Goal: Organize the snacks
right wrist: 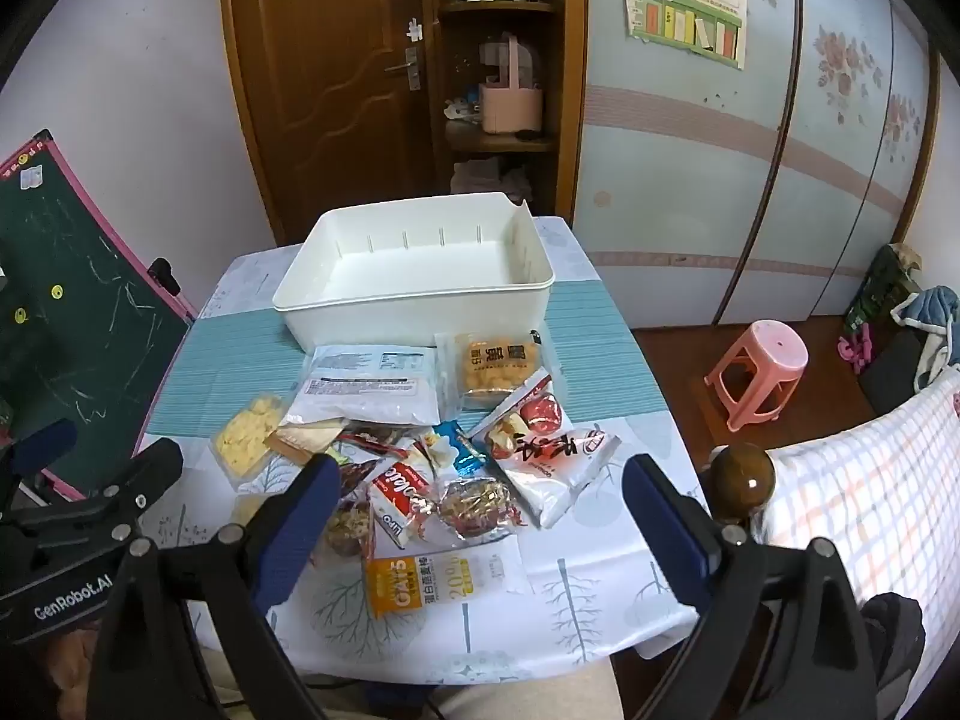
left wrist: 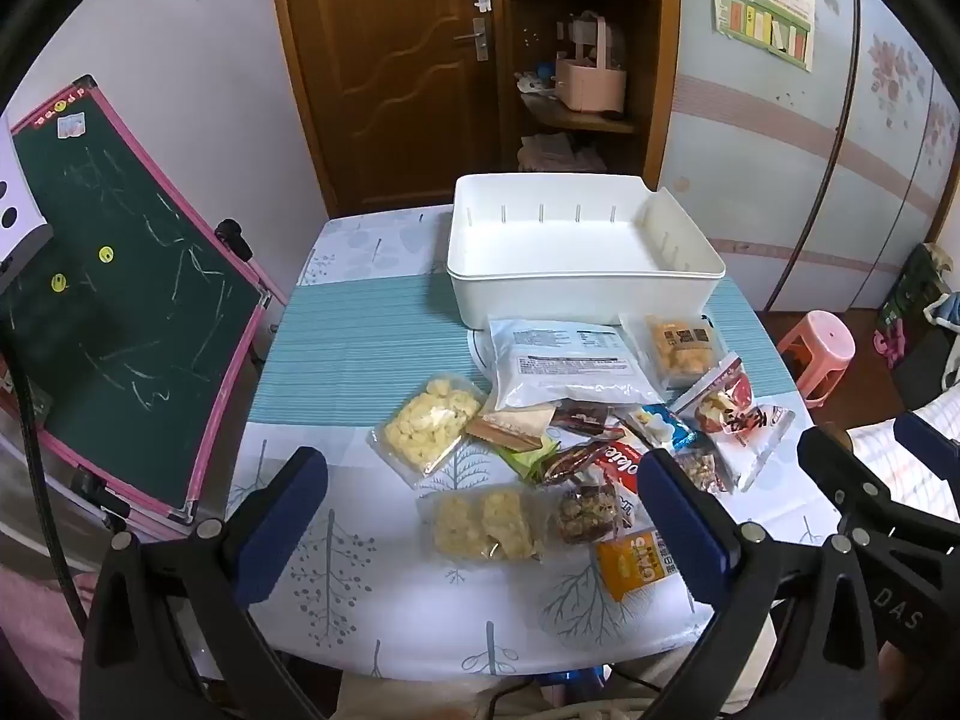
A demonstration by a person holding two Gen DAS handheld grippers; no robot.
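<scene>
Careful: both your left tool (left wrist: 483, 516) and right tool (right wrist: 480, 513) gape wide, empty; overlapping snack packets (right wrist: 456, 468) below could snag together.

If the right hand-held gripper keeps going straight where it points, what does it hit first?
Probably the snack pile: the open right hand-held gripper lines up with the clear-wrapped nut snack, though depth is unclear.

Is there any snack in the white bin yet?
No, the white bin shows only its bare floor, and the snack packets all lie on the table in front of it.
</scene>
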